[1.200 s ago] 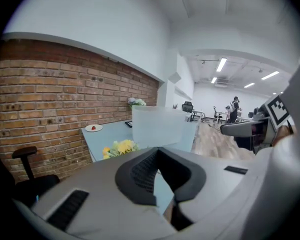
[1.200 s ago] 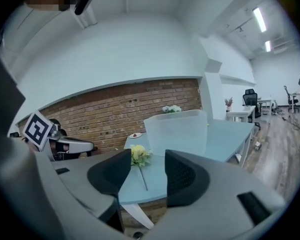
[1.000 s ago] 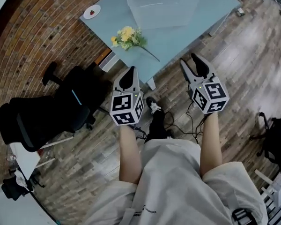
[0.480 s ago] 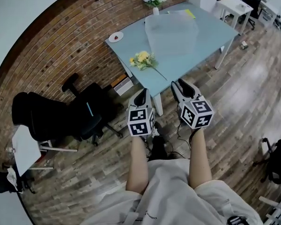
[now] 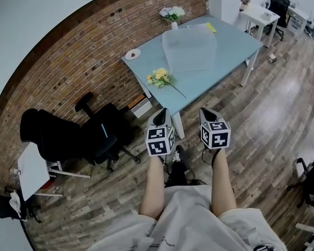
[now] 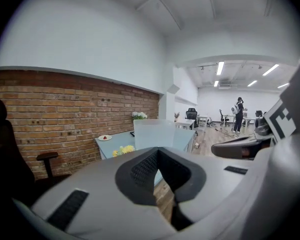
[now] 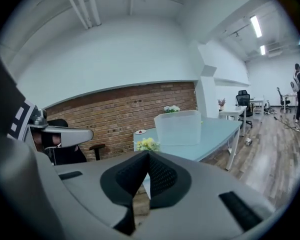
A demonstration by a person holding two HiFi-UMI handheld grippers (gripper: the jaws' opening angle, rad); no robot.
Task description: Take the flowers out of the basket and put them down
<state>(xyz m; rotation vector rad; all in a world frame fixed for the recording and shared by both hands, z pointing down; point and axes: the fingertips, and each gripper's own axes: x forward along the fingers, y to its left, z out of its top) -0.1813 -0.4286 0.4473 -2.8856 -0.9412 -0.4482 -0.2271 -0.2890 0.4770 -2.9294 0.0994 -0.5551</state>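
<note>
A bunch of yellow flowers (image 5: 159,78) lies on the pale blue table (image 5: 235,41), its stem pointing toward the front edge. Behind it stands the translucent basket (image 5: 190,47). Both grippers are held low over the wooden floor, well short of the table. My left gripper (image 5: 159,114) is shut and holds nothing. My right gripper (image 5: 206,112) has its jaws closing to shut, with nothing between them. The flowers (image 6: 121,150) and basket (image 6: 154,134) show beyond the left gripper (image 6: 157,151). Over the right gripper (image 7: 149,155) I see the same flowers (image 7: 147,144) and basket (image 7: 178,128).
A small plate (image 5: 132,54) and a vase of pale flowers (image 5: 172,13) stand at the table's far side. Black office chairs (image 5: 99,132) sit left by the brick wall. A white desk (image 5: 259,14) is at the back right. A person (image 6: 238,115) stands far off.
I have stepped back from the table, so it now looks smaller and farther. Both grippers drew back and nearer together. The right jaws, apart a second ago, have come together.
</note>
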